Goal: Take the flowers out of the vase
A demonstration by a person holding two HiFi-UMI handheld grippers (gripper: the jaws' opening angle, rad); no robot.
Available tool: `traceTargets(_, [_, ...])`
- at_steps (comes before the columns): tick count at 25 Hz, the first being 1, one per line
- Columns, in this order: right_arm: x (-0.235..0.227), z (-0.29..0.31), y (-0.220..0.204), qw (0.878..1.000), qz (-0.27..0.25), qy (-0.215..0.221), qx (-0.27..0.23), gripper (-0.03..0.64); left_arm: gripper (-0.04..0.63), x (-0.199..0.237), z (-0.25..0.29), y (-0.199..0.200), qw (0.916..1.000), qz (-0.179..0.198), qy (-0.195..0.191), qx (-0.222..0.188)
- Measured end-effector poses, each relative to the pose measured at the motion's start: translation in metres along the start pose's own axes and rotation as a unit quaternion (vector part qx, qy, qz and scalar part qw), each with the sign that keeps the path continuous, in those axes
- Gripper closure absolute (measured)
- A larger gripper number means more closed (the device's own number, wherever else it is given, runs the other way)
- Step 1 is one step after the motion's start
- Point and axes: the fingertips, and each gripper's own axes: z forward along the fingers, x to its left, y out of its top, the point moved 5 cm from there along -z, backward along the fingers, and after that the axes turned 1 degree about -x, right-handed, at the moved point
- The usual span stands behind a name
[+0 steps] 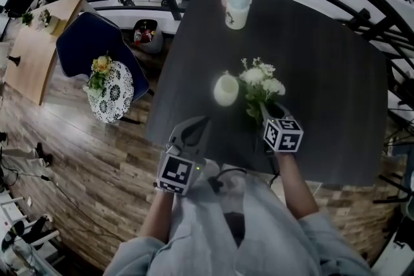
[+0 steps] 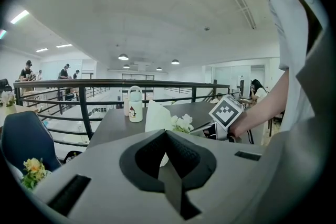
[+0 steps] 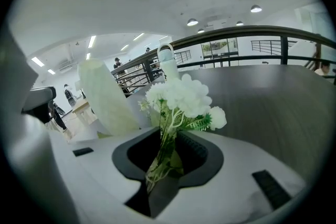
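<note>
The flowers (image 1: 260,82) are out of the vase (image 1: 226,88), low over the table (image 1: 336,74) just beside it, stems between the jaws of the right tongs (image 3: 168,144), which stand a bit apart. The left tongs (image 2: 168,136) are shut tight with nothing in them. If the right tongs pull back crooked, the stems could snag and bump the vase over.

Table (image 1: 323,74) dark, matt. Vase (image 1: 226,88) pale, smooth, matt. Flowers (image 1: 261,82) I read as cloth (plastic, perhaps). Floor (image 1: 97,158) wood planks.
</note>
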Motion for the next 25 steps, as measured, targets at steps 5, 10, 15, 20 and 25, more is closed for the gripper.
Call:
traceTargets(5, [-0.003,-0.002,0.000,1.000,0.008,-0.003,-0.006,0.459,0.604,0.000,0.003,0.004,1.0000,0.003,-0.007,-0.004])
traceTargets(10, [-0.002,-0.012,0.004,1.000,-0.004,-0.002,-0.019,0.457,0.604,0.000,0.002,0.010,0.9999,0.006,-0.010,-0.012])
traceTargets(15, [0.008,-0.026,0.012,0.999,-0.031,0.004,-0.038,0.457,0.604,0.003,0.002,0.015,0.9997,0.009,-0.012,-0.022])
traceTargets(20, [0.021,-0.040,0.027,0.997,-0.036,0.018,-0.070,0.457,0.604,0.000,0.005,0.021,0.9992,0.013,-0.021,-0.033])
traceTargets(25, [0.038,-0.055,0.046,0.992,-0.061,0.034,-0.101,0.476,0.604,-0.003,0.005,0.027,0.9986,0.020,-0.029,-0.039])
